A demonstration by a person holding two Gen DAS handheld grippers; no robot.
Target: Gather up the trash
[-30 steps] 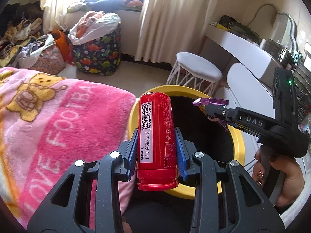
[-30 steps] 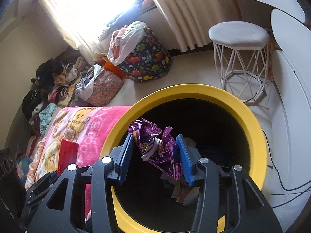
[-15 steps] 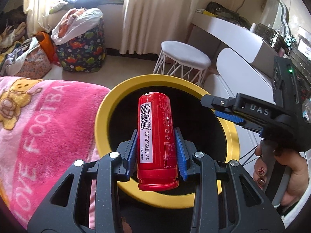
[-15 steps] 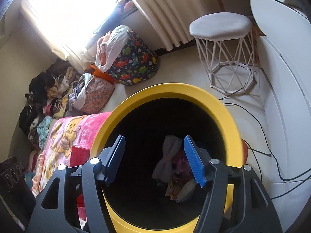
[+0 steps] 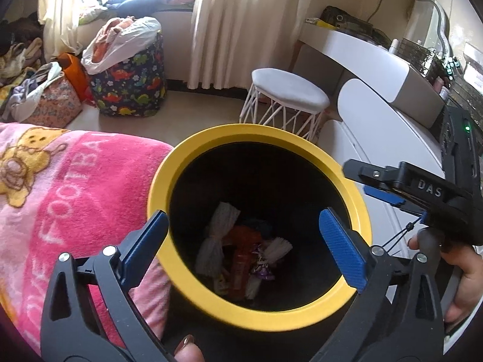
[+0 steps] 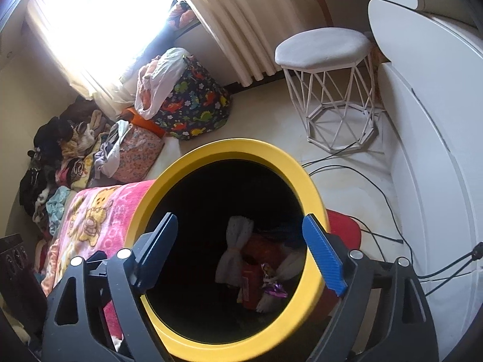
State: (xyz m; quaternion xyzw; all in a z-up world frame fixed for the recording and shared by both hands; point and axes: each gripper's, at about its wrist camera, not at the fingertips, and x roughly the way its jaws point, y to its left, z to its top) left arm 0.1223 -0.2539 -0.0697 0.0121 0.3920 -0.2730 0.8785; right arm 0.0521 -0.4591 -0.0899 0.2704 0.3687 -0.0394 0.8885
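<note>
A pink blanket is spread at nine o'clock in the left wrist view, pressed against a black bin with a yellow rim that fills the centre. A dinosaur-print bag stuffed with clothes is seen on the floor at eleven o'clock, a white stool at one o'clock, and a white table at two o'clock.

The left tongs are held over the bin mouth with jaws spread wide, having just been opening; nothing is between them. The right tongs are likewise poised above the opening, jaws apart after just opening, and empty; in the left wrist view they are seen at three o'clock, gripped by a hand.

The trash lies at the bottom of the bin: a red can near the middle, a white twisted wrapper at its nine o'clock, and a purple wrapper just beside the can at three o'clock
</note>
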